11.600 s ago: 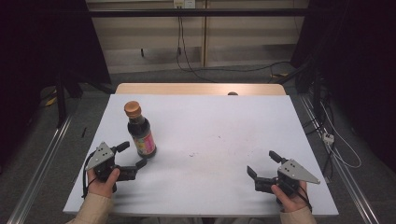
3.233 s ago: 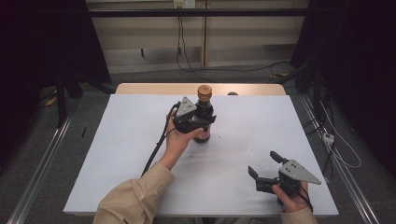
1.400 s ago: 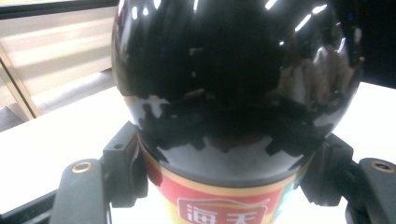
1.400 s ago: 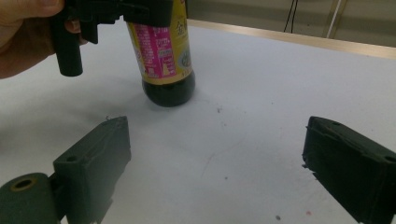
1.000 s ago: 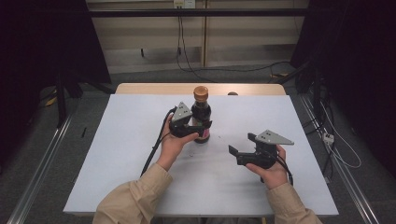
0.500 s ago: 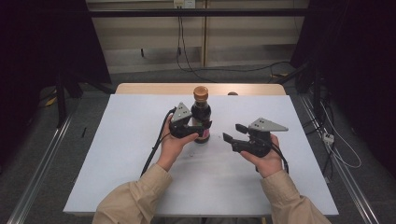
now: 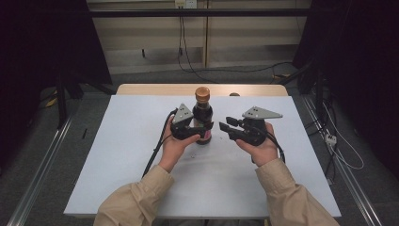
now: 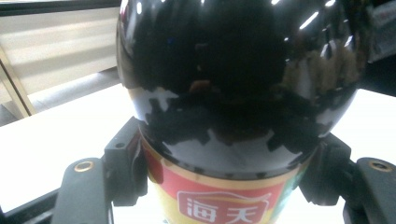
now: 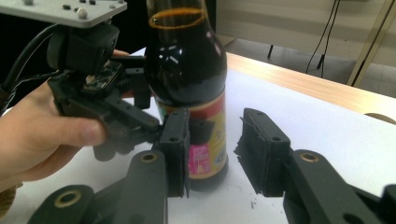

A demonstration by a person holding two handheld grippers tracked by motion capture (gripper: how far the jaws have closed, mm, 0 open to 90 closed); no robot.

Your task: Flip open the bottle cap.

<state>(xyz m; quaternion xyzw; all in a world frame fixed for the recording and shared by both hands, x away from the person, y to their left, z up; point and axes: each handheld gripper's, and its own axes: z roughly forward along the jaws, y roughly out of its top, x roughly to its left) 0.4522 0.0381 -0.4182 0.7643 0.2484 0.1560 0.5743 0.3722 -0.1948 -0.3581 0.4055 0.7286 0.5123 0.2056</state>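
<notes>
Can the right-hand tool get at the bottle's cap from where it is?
Probably yes. The cap stands bare above the left tool, which clamps the bottle lower down, at its label. The right tool sits beside it, not touching.

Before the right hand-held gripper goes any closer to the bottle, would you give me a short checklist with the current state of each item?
1. Left hand-held gripper clamped on the bottle: ok, pads press both sides at the label in the left gripper view.
2. Bottle upright on the table: ok.
3. Cap on: ok, brown cap sits on the neck.
4. Right hand-held gripper free of the bottle: ok; its jaws have just been closing, with nothing between them.
5. Right jaws lined up with the cap: not ok, they sit beside the body, below the cap.
6. Cap tightness: cannot tell.
</notes>
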